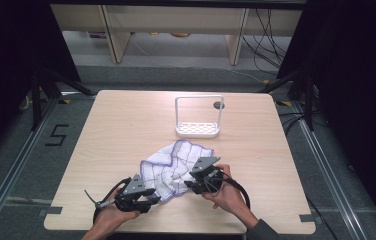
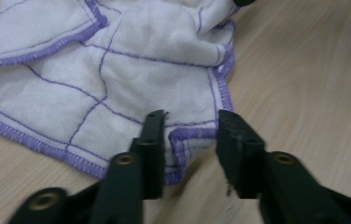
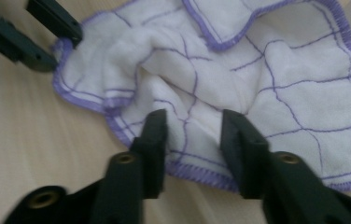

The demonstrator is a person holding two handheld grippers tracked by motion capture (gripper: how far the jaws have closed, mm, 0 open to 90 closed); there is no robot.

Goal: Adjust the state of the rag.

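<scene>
Two grippers, left (image 1: pixel 152 196) and right (image 1: pixel 194 184), straddle the crumpled cloth's (image 1: pixel 176 165) near hem at lower centre of the table (image 1: pixel 126 125), fingers narrowly apart around folds (pinch unclear), so spreading or folding remains undone

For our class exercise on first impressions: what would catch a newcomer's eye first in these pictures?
A crumpled white cloth with purple stitching lies near the front of the wooden table. The left gripper and right gripper straddle its hemmed edges. Behind it stands a white rack.
</scene>
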